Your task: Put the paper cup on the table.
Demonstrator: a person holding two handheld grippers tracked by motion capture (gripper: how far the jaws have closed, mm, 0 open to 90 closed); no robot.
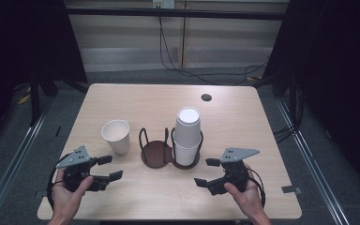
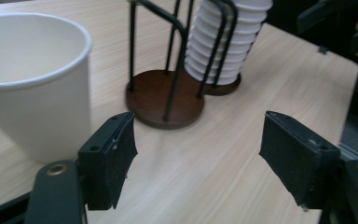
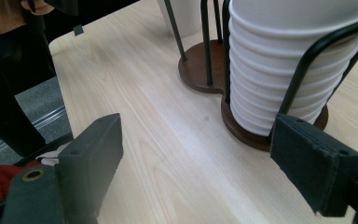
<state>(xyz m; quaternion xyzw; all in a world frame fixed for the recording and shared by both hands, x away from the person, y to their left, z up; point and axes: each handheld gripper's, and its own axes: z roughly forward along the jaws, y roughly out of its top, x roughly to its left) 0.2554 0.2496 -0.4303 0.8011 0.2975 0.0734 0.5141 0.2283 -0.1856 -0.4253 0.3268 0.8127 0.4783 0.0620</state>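
A single white paper cup (image 1: 116,136) stands upright on the wooden table, left of a dark two-ring cup holder (image 1: 155,154). The holder's right ring carries a stack of white cups (image 1: 187,136); its left ring is empty. My left gripper (image 1: 111,168) lies near the front left, just short of the single cup, jaws apart with nothing between them. In the left gripper view the cup (image 2: 32,84) is close beyond the left jaw, the holder (image 2: 163,100) ahead. My right gripper (image 1: 206,172) is open at the front right; the stack (image 3: 289,70) stands just beyond its right jaw.
The light wood table (image 1: 239,117) has a round dark cable hole (image 1: 206,97) near its far edge. Black cables (image 1: 183,65) run over the floor behind it. Dark frames stand at both sides. Bare tabletop lies between the two grippers and the holder.
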